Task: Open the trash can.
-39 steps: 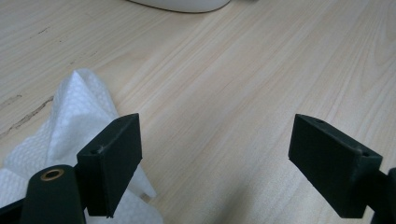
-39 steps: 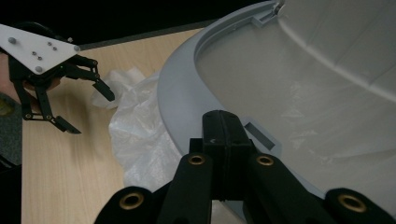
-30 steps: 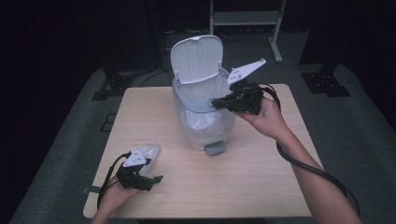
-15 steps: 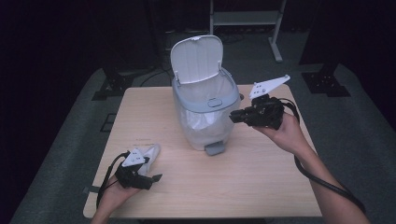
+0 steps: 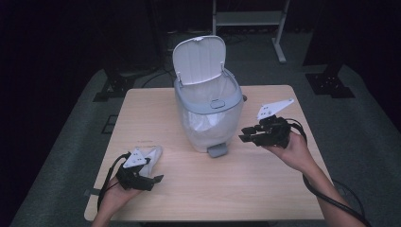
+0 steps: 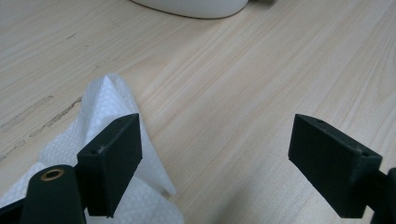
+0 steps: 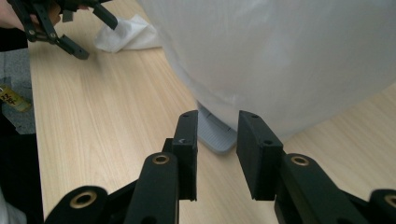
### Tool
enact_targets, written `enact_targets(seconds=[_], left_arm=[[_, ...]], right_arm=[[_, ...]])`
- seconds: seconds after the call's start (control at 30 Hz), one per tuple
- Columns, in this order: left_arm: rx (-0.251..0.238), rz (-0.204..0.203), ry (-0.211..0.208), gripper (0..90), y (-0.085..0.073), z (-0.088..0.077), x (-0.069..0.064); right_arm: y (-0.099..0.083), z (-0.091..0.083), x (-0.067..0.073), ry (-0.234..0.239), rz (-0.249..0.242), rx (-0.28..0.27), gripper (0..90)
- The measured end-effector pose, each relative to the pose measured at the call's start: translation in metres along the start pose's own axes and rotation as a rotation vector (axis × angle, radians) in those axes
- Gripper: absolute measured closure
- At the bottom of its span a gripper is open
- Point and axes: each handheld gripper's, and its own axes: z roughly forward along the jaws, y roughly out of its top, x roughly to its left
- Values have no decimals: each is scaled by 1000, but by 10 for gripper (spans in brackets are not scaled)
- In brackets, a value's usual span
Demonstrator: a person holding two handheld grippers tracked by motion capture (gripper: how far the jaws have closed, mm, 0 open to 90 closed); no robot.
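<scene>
— Where's the bin?

— The pedal bin [image 5: 208, 111] stands upright near the middle of the wooden table [image 5: 265, 189], toward the far edge, its lid [image 5: 198, 59] tipped up and back. A clear liner shows inside the rim, and the grey pedal [image 5: 216, 151] sticks out at the base on the person's side.

— And the right gripper?

— The right gripper [image 5: 247, 136] hovers just beside the bin's right flank, jaws pointing toward it. They have just been opening and now stand partly apart, nothing between them. In the right gripper view they frame the pedal [image 7: 215, 134] without touching it.

— The left one?

— The left gripper [image 5: 152, 179] rests low at the near left corner of the table, jaws spread wide and empty. A crumpled white tissue [image 5: 150, 155] lies on the table just beside it — in the left gripper view the tissue [image 6: 105, 107] sits under and behind one jaw, not pinched.
</scene>
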Motion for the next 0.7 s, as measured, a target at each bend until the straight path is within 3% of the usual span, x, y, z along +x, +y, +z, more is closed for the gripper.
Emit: enact_targets(seconds=[0.37,0.7], left_arm=[[-2,2,15,169,2,-3,3],[3,3,49,242,2,-6,9]], right_arm=[[-29,9,-3,-9,32,0,628],[-58,11,-2,-13,69,0,603]])
